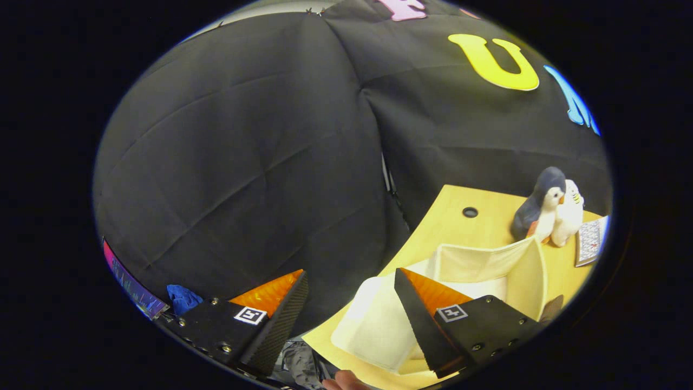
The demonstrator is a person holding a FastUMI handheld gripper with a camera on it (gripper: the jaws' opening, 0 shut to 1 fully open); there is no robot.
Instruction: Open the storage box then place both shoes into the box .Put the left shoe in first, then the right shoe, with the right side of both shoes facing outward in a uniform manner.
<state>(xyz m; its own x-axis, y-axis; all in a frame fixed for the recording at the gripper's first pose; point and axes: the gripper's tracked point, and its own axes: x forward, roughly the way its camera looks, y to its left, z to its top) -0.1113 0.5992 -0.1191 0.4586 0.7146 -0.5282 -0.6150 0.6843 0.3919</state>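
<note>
The gripper (351, 281) is wide apart and holds nothing. The cloth box (487, 265) sits open on the yellow table (449, 216) — past the right finger, near two toy penguins (549, 208).

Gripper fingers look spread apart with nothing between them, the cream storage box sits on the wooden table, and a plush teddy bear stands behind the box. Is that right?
One thing is wrong: the toy behind the storage box is a plush penguin, not a teddy bear. The gripper view shows it on the wooden table. The rest holds: the gripper is open and holds nothing.
</note>
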